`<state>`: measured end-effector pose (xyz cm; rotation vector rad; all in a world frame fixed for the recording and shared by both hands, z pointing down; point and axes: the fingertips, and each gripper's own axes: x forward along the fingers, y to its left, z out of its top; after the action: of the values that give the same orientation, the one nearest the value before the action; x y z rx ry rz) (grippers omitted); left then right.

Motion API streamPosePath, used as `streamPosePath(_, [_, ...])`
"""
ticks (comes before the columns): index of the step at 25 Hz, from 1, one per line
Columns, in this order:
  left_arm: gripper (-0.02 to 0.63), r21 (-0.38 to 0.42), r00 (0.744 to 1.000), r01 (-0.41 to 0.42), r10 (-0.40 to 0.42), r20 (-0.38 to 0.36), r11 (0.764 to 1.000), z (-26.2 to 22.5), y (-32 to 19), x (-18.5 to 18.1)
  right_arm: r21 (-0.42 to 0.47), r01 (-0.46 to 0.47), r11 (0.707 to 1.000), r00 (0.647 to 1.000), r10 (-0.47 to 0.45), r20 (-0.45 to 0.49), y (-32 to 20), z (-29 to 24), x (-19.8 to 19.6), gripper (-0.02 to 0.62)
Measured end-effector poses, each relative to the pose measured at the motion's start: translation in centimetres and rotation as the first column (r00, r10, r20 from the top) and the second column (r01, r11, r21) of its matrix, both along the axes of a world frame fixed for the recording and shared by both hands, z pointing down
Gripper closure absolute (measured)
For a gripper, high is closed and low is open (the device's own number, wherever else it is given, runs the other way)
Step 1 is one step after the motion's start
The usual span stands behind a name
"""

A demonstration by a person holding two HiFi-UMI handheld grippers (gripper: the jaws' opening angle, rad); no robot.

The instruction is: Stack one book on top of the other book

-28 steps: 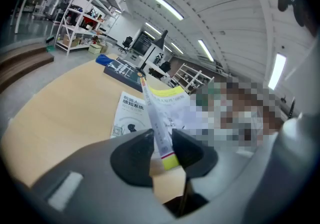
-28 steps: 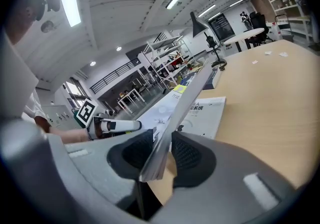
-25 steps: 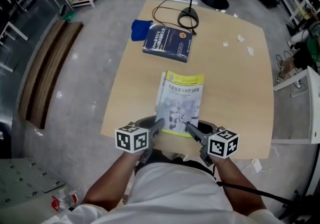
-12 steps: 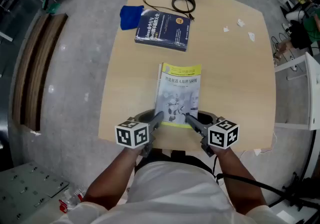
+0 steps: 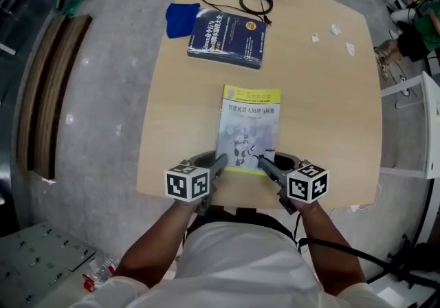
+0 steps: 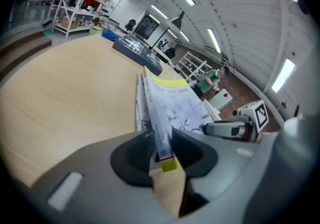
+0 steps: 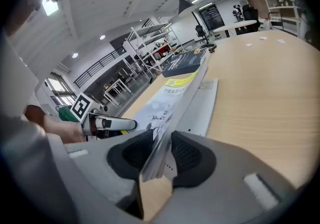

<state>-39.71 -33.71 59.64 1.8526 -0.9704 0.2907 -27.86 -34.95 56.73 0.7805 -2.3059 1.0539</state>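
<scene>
From the head view, the yellow-topped book [image 5: 251, 124] lies lengthwise in the middle of the table [image 5: 323, 114], its near edge toward the person. The dark blue book [image 5: 227, 38] sits well apart at the far end, just beside a blue cloth [image 5: 182, 19] and near a lamp base [image 5: 256, 1]. The left gripper [image 5: 221, 161] meets the yellow-topped book's near left corner and the right gripper [image 5: 262, 161] its near right corner. In the left gripper view the pads are pressed narrowly on that corner, with the cover running away between them and a pale layer drooping to one side. The right gripper view shows the same at the other corner: jaws pinched on the thin edge, and a loose white leaf sagging beside it. Whether the far end is clear of the table I cannot tell. It looks to me a light, floppy paperback with a glossy, likely slick cover, so it should bend and fan open if carried by the corners. A firm bite at both corners through the whole thickness seems wisest. The dark blue book looks thick and stiff, a sound base.
</scene>
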Motion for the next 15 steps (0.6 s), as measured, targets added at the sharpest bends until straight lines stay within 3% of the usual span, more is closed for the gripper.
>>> streamPosePath(15, [0.469,-0.035,0.999,-0.026,0.027,0.033,0.999,1.2,0.1,-0.1,-0.075,-0.041,0.996,0.999,0.039,-0.022,0.0,1.8,0.8,0.471])
